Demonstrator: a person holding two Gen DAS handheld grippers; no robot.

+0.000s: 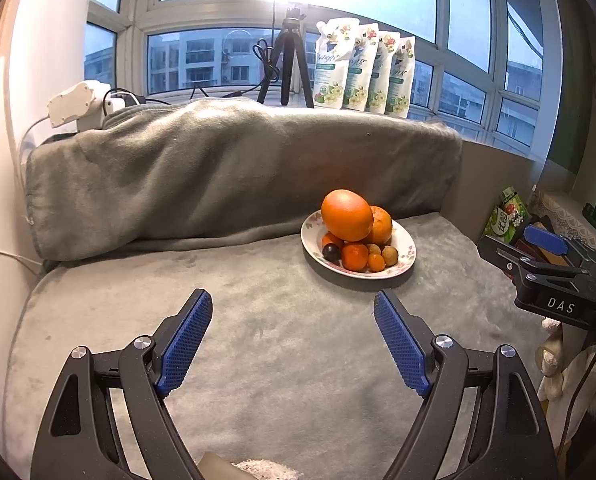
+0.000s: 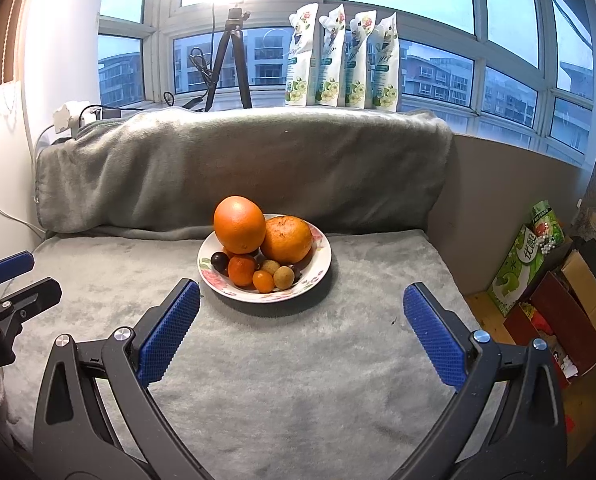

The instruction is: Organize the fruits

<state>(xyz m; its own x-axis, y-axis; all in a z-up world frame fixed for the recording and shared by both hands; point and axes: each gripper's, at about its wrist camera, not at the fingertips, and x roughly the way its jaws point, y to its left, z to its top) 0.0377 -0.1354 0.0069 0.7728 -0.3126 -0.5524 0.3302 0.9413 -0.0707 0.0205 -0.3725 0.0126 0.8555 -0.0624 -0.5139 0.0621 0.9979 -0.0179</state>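
Observation:
A flowered white plate [image 2: 322, 258] [image 1: 406, 242] stands on the grey blanket, piled with fruit. A big orange [image 2: 239, 224] [image 1: 346, 214] leans on a second large orange fruit [image 2: 287, 239] [image 1: 381, 225]. In front lie a small tangerine [image 2: 241, 269], a dark plum [image 2: 219, 261], a kumquat [image 2: 263, 281] and brown longans [image 2: 283, 277]. My left gripper [image 1: 293, 304] is open and empty, short of the plate. My right gripper [image 2: 301, 296] is open and empty, its tips just in front of the plate. Each gripper shows at the edge of the other's view.
A rolled grey blanket [image 2: 238, 164] forms a back wall behind the plate. Several refill pouches [image 2: 342, 60] and a tripod [image 2: 230, 56] stand on the windowsill. Cardboard boxes [image 2: 538, 280] sit on the floor to the right. A white power strip [image 1: 74, 104] lies at the left.

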